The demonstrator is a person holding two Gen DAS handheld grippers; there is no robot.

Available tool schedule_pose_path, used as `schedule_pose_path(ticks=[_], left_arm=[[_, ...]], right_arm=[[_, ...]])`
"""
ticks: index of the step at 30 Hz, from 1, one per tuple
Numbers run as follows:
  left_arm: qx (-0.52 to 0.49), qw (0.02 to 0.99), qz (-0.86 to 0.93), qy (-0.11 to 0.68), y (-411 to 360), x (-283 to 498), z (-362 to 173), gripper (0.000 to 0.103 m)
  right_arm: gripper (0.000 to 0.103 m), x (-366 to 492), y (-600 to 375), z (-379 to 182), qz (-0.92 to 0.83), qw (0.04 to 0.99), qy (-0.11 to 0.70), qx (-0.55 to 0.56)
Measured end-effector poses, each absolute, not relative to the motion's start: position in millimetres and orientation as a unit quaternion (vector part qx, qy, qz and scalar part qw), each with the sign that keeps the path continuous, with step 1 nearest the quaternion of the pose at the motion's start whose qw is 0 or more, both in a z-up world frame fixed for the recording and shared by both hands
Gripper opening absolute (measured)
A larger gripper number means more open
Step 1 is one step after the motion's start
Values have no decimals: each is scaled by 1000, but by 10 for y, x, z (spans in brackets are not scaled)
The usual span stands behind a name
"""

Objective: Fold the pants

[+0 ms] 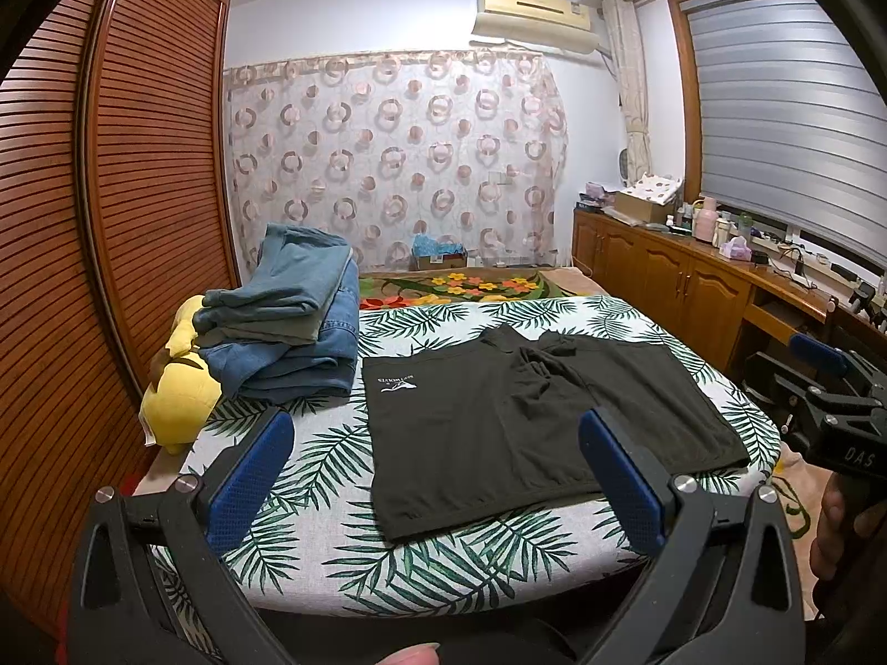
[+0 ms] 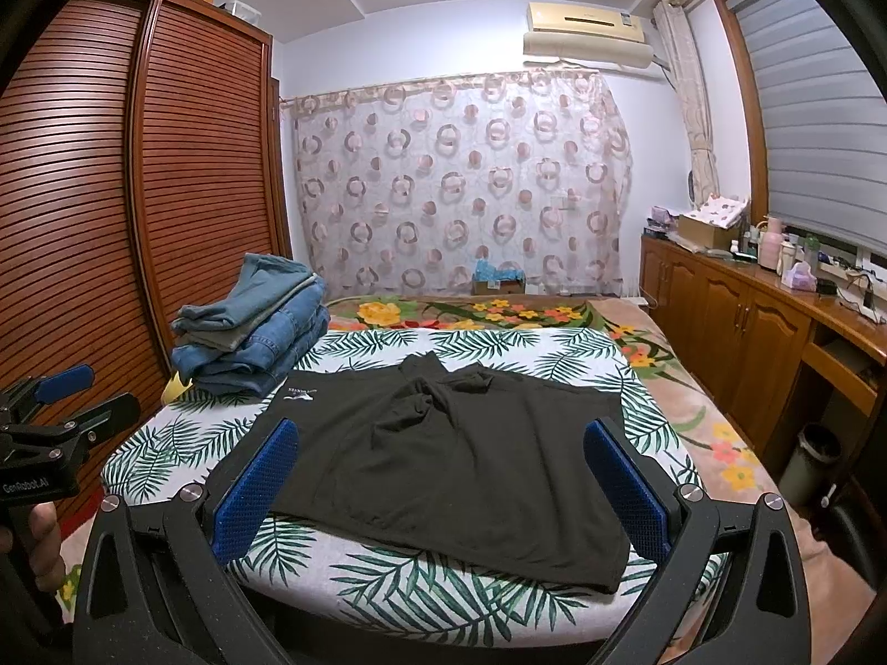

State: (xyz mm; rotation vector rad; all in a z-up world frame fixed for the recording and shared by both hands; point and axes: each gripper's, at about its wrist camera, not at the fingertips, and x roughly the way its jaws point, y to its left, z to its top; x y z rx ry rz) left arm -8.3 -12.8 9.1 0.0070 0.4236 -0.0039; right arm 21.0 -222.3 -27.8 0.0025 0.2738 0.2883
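A pair of black shorts [image 1: 532, 415] [image 2: 443, 454] lies spread flat on the leaf-print board [image 1: 310, 460] [image 2: 166, 443], waistband toward me, a small white logo on its left leg. My left gripper [image 1: 438, 443] hovers open above the board's near edge, over the shorts' left half. My right gripper [image 2: 443, 454] is open too, held above the near hem with nothing between its blue pads [image 2: 260, 482]. Each gripper shows at the edge of the other's view: the right gripper [image 1: 820, 388] and the left gripper [image 2: 66, 399].
A stack of folded jeans [image 1: 288, 321] [image 2: 249, 332] sits at the board's far left, beside a yellow plush toy [image 1: 177, 388]. A slatted wooden wardrobe [image 1: 111, 221] stands on the left. Low cabinets [image 1: 693, 277] with clutter run along the right. A floral bedspread [image 2: 499, 310] lies beyond.
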Motion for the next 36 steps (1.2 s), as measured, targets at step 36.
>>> schedule_pose_path(ticks=[36], left_arm=[[21,968,-21,249,-283,-18,20,103]], right_arm=[[103,311,-2234,-327,135,978,157,-1]])
